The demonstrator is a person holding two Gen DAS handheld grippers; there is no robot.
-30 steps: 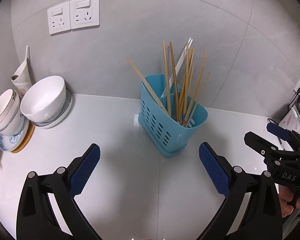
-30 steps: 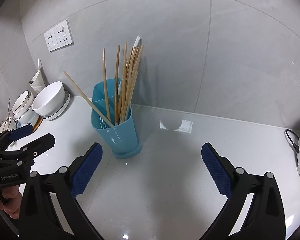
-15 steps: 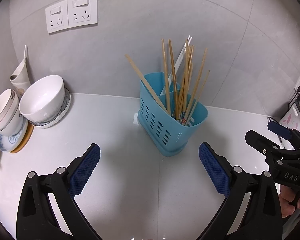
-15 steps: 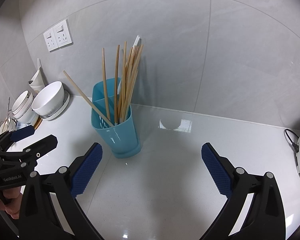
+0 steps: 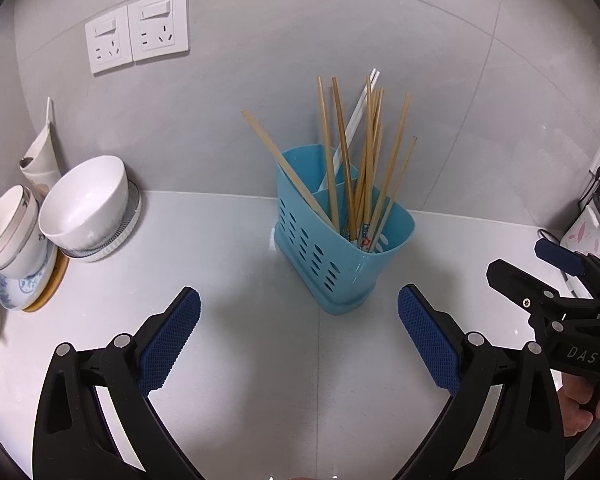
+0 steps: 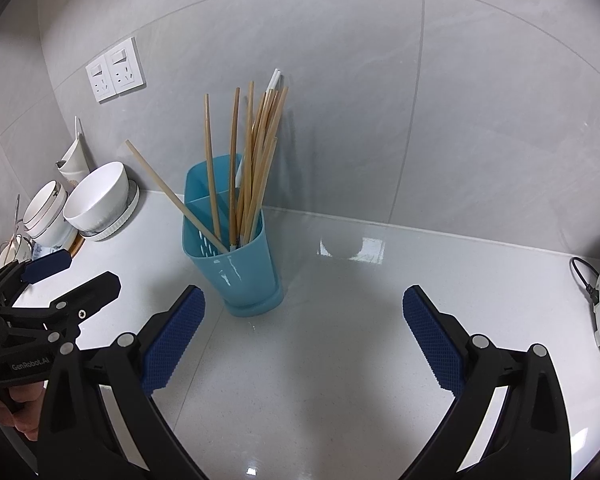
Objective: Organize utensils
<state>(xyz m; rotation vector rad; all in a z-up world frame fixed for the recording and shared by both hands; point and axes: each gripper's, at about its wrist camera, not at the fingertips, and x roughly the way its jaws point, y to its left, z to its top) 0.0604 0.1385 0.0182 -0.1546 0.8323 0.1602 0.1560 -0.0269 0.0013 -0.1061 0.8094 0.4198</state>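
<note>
Both claws are gaping wide and carrying nothing: left claw [image 5: 299,336], right claw [image 6: 304,338]. Versus a second ago, barely anything changed, just the left view creeping a touch closer. Blue holder [image 5: 342,236] sits near the bench's back edge by the wall, chopsticks [image 5: 364,152] standing in it, one leaning way out. Looks like no pick has started, or it's basically done.
</note>
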